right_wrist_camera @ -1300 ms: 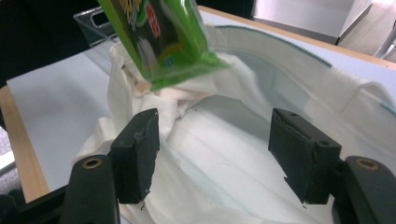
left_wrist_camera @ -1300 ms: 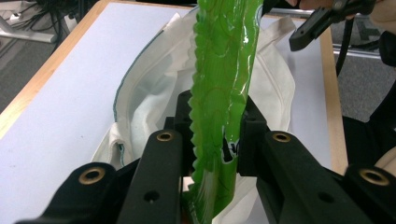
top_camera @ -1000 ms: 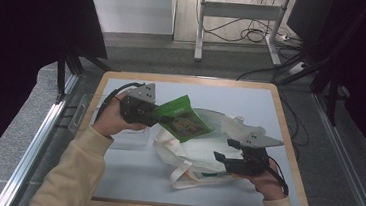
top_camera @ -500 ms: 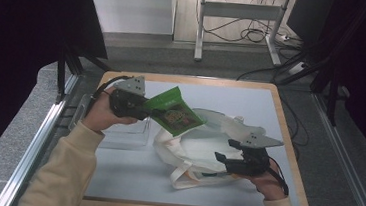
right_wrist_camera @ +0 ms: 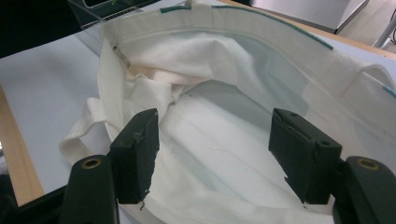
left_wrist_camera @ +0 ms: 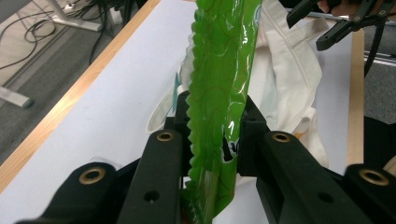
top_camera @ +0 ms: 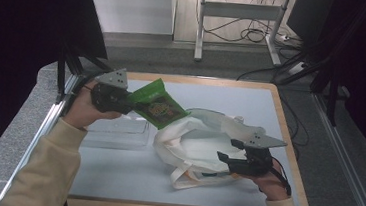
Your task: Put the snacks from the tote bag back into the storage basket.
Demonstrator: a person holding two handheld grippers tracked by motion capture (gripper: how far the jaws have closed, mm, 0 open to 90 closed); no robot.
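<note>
Over the worktop's [top_camera: 114, 177] left half, our left hand-held gripper [top_camera: 121, 100] pinches a green packet [top_camera: 158, 108].
The left gripper view shows the packet [left_wrist_camera: 217, 93] edge-on between the jaws; the right gripper view shows our right hand-held gripper [right_wrist_camera: 215, 158] spread, propping open the white bag [right_wrist_camera: 224, 60]. The packet has risen toward the far-left corner.

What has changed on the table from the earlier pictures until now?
The left gripper, shut on the green plastic snack pouch, moved up and toward the far left of the table, carrying the pouch away from the white cloth bag. The right gripper stayed in place at the bag's mouth, its jaws apart. The clear plastic tray did not move.
</note>
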